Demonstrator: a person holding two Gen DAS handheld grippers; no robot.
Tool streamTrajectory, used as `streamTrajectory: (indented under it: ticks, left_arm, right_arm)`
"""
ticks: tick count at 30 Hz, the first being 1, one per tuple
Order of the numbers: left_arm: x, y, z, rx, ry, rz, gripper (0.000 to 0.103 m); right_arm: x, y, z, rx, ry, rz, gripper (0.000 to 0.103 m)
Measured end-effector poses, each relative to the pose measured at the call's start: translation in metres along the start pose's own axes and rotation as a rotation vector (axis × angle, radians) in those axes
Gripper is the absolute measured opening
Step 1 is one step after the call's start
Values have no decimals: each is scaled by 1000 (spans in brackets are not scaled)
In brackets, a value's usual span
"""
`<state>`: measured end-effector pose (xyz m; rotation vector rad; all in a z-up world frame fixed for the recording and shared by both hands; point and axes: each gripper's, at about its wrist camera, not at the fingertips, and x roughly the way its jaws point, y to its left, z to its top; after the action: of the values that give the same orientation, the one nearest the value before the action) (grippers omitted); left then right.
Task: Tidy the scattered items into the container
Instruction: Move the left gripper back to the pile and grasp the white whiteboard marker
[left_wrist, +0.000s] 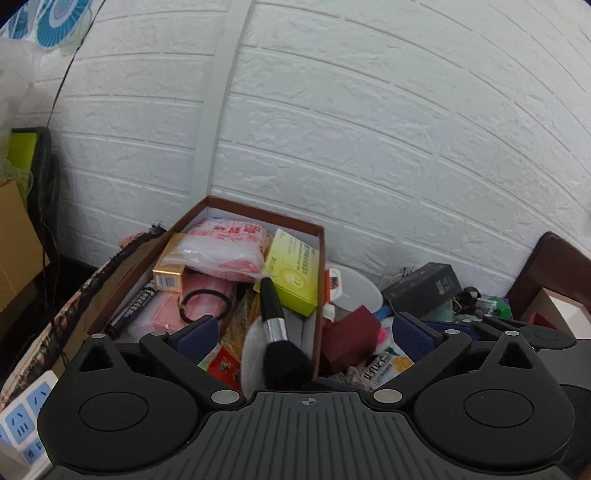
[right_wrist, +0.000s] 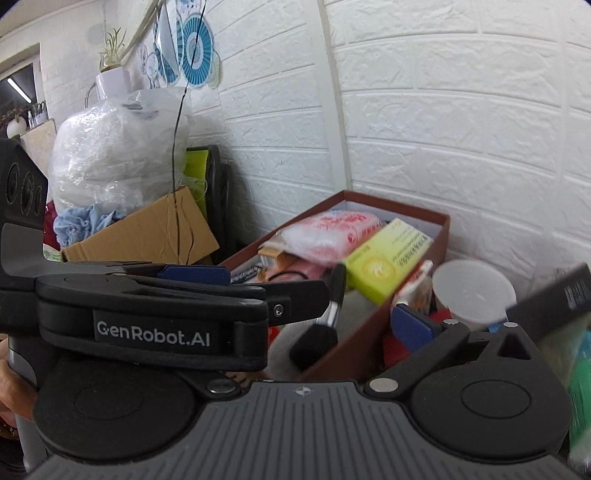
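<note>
Sitting against the white brick wall, the brown box (left_wrist: 320, 258) is already well loaded: a yellow-green carton (left_wrist: 293, 275), a pink-printed bag (left_wrist: 221, 247), a black hair tie (left_wrist: 205, 304) and a makeup brush (left_wrist: 275, 325) leaning over its near end. Scattered items wait just right of it: a small red box (left_wrist: 351, 332), a white cup (left_wrist: 356, 290), a dark long box (left_wrist: 423, 284). The left hand-held gripper (left_wrist: 306, 332) hangs wide and empty; the right hand-held gripper (right_wrist: 408, 326) is wide too, nothing between its fingers. Best pick, I'd say: the red box, squared up, grasped on flat sides, then lowered into a free gap without nudging the brush.
</note>
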<state>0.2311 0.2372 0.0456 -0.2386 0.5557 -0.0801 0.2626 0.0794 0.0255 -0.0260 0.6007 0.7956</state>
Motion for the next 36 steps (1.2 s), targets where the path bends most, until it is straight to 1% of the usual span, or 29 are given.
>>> streamTrajectory:
  ticks: [5, 8, 12, 16, 19, 22, 24, 26, 29, 30, 32, 33, 34, 35, 36]
  left_arm:
    - [-22, -32, -21, 24, 0, -14, 103]
    - [-35, -52, -38, 31, 1, -29, 103]
    - [-51, -81, -70, 40, -4, -106, 103]
    - [-58, -111, -116, 64, 3, -182, 103]
    - [-49, -127, -155, 57, 68, -209, 103]
    - [-36, -135, -189, 2, 158, -258, 103]
    - [-30, -139, -206, -21, 200, -272, 103]
    - [-25, -146, -215, -2, 223, -258, 103]
    - [-22, -157, -220, 35, 221, -254, 103]
    - [-20, -162, -220, 47, 221, -260, 102]
    - [-15, -172, -223, 73, 242, -277, 95]
    - [-12, -178, -224, 86, 256, -286, 93]
    - [-9, -182, -226, 99, 268, -293, 88]
    - [-6, -187, -227, 109, 279, -296, 83]
    - [-4, -191, -228, 115, 288, -297, 82]
  right_arm:
    - [-39, -1, -22, 20, -11, -3, 103]
    - [-61, -3, -35, 46, -2, -3, 103]
    - [-99, -2, -61, 32, -17, -22, 103]
    - [-143, -5, -103, 29, -46, -45, 103]
    - [-168, -12, -145, 52, -60, -102, 103]
    - [-182, -25, -185, 140, -27, -165, 103]
    - [-190, -34, -209, 192, -15, -190, 103]
    - [-197, -41, -227, 224, -4, -235, 103]
    - [-205, -47, -245, 227, 18, -304, 101]
    - [-208, -47, -250, 219, 20, -322, 98]
    - [-210, -50, -256, 207, 26, -358, 88]
    - [-211, -53, -259, 205, 32, -373, 79]
    - [-211, -55, -263, 207, 41, -379, 71]
    - [-210, -56, -266, 210, 49, -377, 67]
    - [-210, -57, -269, 216, 56, -370, 60]
